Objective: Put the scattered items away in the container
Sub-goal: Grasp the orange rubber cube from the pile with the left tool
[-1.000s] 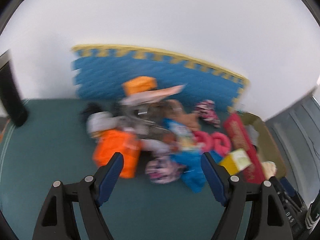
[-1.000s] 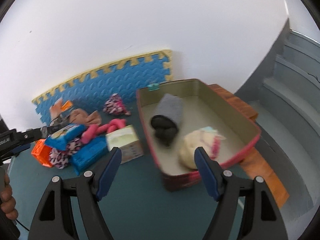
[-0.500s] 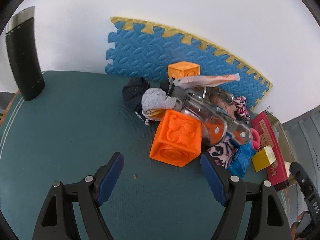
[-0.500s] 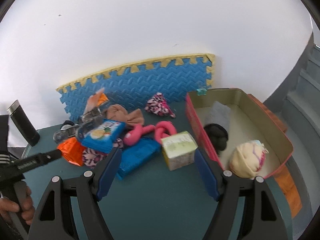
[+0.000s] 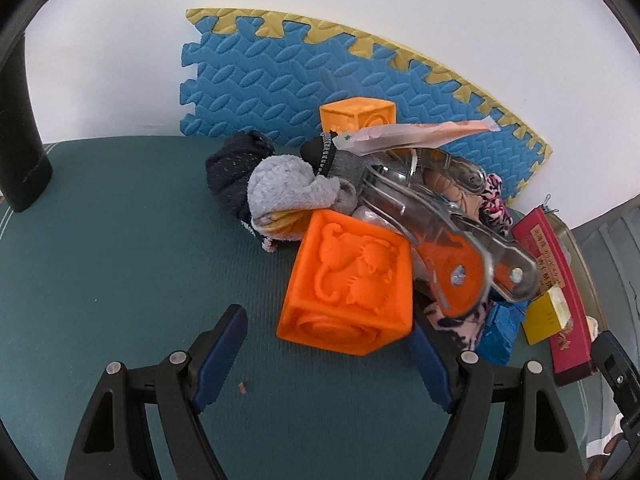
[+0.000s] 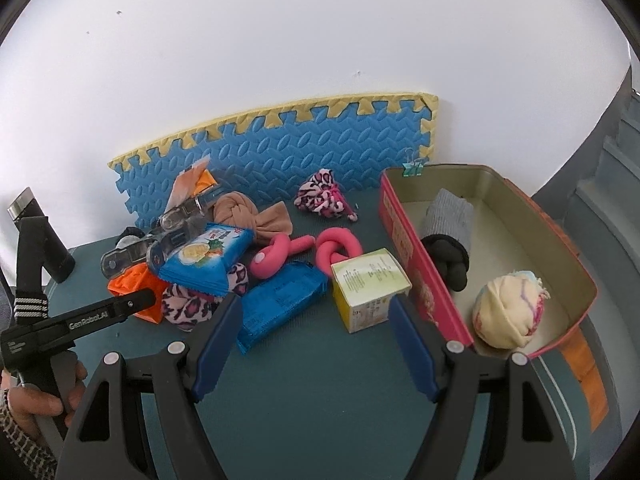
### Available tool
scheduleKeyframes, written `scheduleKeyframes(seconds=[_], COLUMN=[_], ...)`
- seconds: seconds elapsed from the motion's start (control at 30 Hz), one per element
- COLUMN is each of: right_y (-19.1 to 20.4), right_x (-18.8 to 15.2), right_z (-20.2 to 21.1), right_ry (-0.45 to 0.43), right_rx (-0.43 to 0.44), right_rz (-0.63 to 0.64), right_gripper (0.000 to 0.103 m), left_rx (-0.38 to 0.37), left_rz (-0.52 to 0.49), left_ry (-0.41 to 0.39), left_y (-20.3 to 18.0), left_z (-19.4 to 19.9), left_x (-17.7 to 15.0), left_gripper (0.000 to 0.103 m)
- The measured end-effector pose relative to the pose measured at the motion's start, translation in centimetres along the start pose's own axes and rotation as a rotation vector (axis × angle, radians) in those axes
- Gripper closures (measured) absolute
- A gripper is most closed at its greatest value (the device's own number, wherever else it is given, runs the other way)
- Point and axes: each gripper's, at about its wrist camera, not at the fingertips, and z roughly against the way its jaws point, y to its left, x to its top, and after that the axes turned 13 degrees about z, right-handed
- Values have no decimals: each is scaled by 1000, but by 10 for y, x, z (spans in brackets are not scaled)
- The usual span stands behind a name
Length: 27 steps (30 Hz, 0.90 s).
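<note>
Teal mat is covering the tabletop, with a blue and yellow foam tile leaning against the white wall behind the clutter. Red-sided tin container is sitting at the right in the right wrist view, already holding a grey and black sock roll and a cream sock ball. Big orange embossed cube is lying close ahead of the left gripper, whose jaws are standing spread with nothing between the pads, the right-hand finger just beside the cube's lower corner. A clear plastic tool with orange insert is resting across the pile above the cube, next to a grey fuzzy sock and a smaller orange cube by the foam. Right gripper is also hanging spread and empty, above the mat, framing a blue wrapper pack and a yellow-green carton that is sitting just beside the tin's wall. Pink knotted toy, blue snack packet, tan knotted band and a leopard-print bundle are lying scattered further back. A hand is gripping the left tool's handle at the lower left edge.
</note>
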Motion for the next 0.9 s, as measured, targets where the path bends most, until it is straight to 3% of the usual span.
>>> scheduleKeyframes(seconds=[0.5,0.7,0.9], right_y=[0,3,3], right_x=[-1,-1,-1], right_z=[-8,-6,-4], right_ry=[20,21,18], right_rx=[16,15,13], right_rz=[-9,-3,0], right_gripper=[25,25,25], left_rx=[50,41,38], left_rz=[-29,-42,-43], left_ry=[-15,2,1], left_y=[-5,-7,-4], left_z=[-5,-6,-2], left_x=[2,0,-3], left_gripper=[23,43,46])
